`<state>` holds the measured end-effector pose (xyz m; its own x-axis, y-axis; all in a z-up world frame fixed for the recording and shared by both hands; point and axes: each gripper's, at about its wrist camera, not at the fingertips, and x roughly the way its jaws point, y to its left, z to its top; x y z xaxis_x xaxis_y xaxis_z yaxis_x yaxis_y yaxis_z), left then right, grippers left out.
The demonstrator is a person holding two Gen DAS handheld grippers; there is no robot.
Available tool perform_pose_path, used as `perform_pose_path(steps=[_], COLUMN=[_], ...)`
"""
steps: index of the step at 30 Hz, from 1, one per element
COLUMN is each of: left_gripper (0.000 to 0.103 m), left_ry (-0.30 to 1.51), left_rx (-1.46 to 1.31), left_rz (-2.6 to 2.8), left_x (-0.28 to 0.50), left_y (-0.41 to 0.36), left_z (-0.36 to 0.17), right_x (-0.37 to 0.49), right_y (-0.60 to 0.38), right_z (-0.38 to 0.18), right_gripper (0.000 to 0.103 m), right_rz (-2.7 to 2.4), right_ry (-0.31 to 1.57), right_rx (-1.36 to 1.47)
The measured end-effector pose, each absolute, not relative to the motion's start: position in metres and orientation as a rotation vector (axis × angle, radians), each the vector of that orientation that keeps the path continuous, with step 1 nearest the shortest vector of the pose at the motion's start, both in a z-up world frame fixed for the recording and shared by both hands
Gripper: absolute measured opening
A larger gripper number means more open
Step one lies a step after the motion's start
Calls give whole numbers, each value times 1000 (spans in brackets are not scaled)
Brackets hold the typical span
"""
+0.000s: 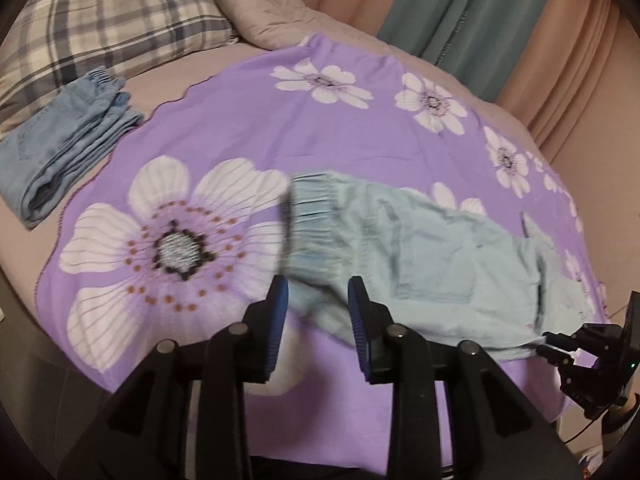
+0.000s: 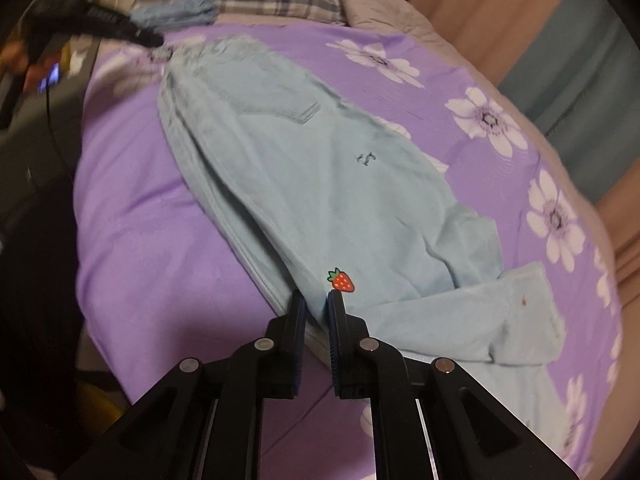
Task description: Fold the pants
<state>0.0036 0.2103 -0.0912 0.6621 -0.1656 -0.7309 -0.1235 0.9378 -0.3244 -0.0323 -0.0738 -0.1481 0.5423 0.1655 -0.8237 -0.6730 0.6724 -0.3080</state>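
Right up close, the right gripper (image 2: 317, 300) has its blue-padded fingers (image 2: 301, 312) drawn narrow, pinching a ridge of fabric on the pale blue pants (image 2: 320, 168), just below a little red strawberry patch (image 2: 341, 280). The pants stretch away from that pinch across the purple flowered sheet (image 2: 132, 216), lying mostly flat, legs stacked one over the other. A back pocket (image 2: 288, 108) shows near the far end, and a small dark embroidered mark (image 2: 366, 158) sits mid-leg. Off to the right, the cuffed hem (image 2: 524, 316) is bent sideways, with a tiny reddish spot on it.

Over on the other side, the left gripper (image 1: 318, 290) hangs with its fingers spread wide, nothing between them, poised just over the gathered elastic waistband (image 1: 316, 208) of the pants (image 1: 432, 256). That waistband looks ruffled and a bit blurred. The fabric is soft and lightly creased throughout.

Further back, a second pair of darker blue jeans (image 1: 68, 148) sits folded beside a plaid pillow (image 1: 108, 28), with curtains (image 1: 472, 12) behind the bed.
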Motion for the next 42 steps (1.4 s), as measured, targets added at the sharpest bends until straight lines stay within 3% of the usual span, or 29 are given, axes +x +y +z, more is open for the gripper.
perform_pose_path(steps=[5, 7, 16, 20, 24, 27, 28, 34, 42], left_gripper=[31, 31, 31, 31, 41, 41, 41, 41, 40], left_ry=[839, 857, 989, 1006, 990, 984, 981, 1004, 1085], left_rx=[-356, -347, -277, -251, -225, -217, -222, -202, -146], left_rz=[-137, -183, -231, -228, -232, -291, -333, -574, -712], left_x=[24, 32, 30, 26, 22, 27, 30, 48, 65], left_y=[164, 143, 115, 115, 109, 90, 79, -1, -74], left_z=[-81, -85, -135, -130, -120, -112, -109, -105, -124], right_x=[-30, -26, -2, -4, 0, 12, 22, 94, 205], right_y=[-80, -77, -70, -87, -126, -170, -188, -239, -243], right_z=[-116, -112, -174, -164, -140, -121, -116, -111, -140], right_gripper=[17, 30, 31, 35, 36, 46, 50, 50, 50], right_rz=[675, 701, 582, 630, 615, 528, 474, 153, 4], right_ry=[860, 855, 1009, 1045, 1041, 1007, 995, 1013, 1177], right_rx=[-447, -384, -333, -232, -80, 69, 123, 260, 373])
